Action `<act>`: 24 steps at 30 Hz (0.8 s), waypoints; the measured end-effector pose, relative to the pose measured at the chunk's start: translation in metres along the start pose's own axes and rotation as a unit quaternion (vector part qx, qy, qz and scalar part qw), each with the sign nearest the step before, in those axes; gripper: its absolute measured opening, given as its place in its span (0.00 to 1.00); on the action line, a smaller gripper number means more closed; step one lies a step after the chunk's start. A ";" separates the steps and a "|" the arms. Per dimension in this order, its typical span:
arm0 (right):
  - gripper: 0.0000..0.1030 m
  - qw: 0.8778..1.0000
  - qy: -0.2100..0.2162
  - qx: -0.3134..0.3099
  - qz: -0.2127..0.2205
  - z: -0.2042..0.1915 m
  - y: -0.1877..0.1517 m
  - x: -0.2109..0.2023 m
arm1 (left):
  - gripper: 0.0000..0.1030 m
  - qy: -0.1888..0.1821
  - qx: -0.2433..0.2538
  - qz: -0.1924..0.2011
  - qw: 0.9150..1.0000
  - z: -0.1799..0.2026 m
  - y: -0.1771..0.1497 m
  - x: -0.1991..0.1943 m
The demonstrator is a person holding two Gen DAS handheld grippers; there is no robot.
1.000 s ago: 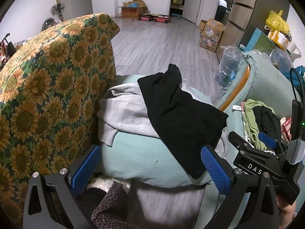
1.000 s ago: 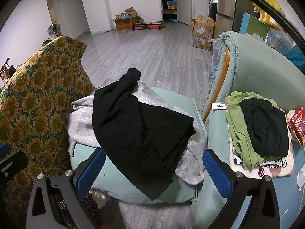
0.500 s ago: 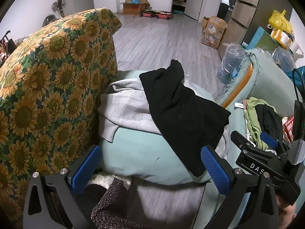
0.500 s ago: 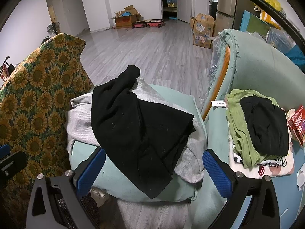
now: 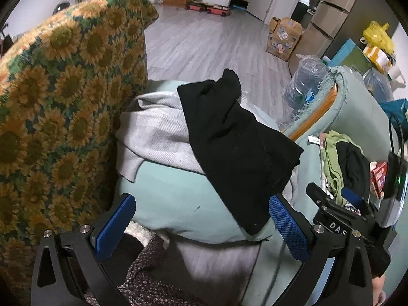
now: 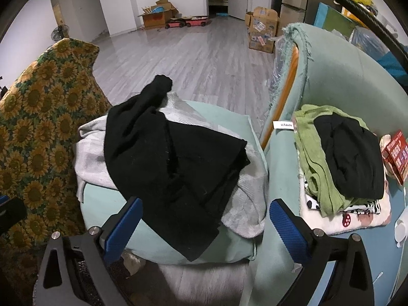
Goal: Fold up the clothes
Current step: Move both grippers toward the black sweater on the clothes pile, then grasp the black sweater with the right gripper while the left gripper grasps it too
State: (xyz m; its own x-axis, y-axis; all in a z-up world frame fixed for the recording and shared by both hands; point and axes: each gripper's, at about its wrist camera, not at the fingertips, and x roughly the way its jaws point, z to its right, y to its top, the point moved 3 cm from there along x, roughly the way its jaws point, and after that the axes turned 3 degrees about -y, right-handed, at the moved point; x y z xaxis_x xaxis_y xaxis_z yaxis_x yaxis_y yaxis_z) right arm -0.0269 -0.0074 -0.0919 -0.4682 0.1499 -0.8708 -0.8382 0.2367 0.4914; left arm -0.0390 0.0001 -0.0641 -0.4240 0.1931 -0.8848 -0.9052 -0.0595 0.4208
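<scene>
A crumpled black garment (image 5: 237, 142) (image 6: 176, 160) lies on top of a grey garment (image 5: 158, 130) (image 6: 244, 199), both draped over a pale green cushion (image 5: 173, 199) (image 6: 229, 244). My left gripper (image 5: 201, 221) hangs open just in front of the cushion, holding nothing. My right gripper (image 6: 204, 227) is open too, its blue pads either side of the black garment's near edge, not touching it. On the sofa seat at the right is a stack of folded clothes (image 6: 341, 163) (image 5: 344, 163), green and black on top.
A sunflower-print chair back (image 5: 58, 107) (image 6: 43, 127) stands close on the left. The green sofa back (image 6: 339, 81) rises at the right. A red box (image 6: 397, 153) lies beside the stack. Dark knit cloth (image 5: 148, 280) is below the left gripper. Cardboard boxes (image 6: 262, 30) stand on the floor.
Both views have shifted slightly; the left gripper has edged toward the cushion, with the sunflower chair back filling more of the left. The clothes have not moved and both grippers stay open.
</scene>
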 end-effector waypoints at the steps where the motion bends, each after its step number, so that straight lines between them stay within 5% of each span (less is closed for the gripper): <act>1: 0.97 1.000 -0.001 0.002 -0.002 0.003 0.000 0.002 | 1.00 -0.002 -0.004 -0.005 1.000 -0.001 0.001 0.004; 19: 0.66 0.999 0.003 0.036 -0.030 0.020 0.000 0.042 | 1.00 -0.007 0.034 -0.032 0.999 0.017 0.035 0.066; 24: 0.43 0.999 0.003 0.039 -0.024 0.023 0.004 0.059 | 1.00 -0.010 0.047 -0.020 0.999 0.023 0.046 0.088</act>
State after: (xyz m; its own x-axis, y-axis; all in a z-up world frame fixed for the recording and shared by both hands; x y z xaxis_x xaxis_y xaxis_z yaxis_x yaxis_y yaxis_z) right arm -0.0509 0.0247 -0.1407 -0.4293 0.1303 -0.8937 -0.8356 0.3181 0.4478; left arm -0.1173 0.0364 -0.1176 -0.3863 0.2137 -0.8973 -0.9141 0.0415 0.4034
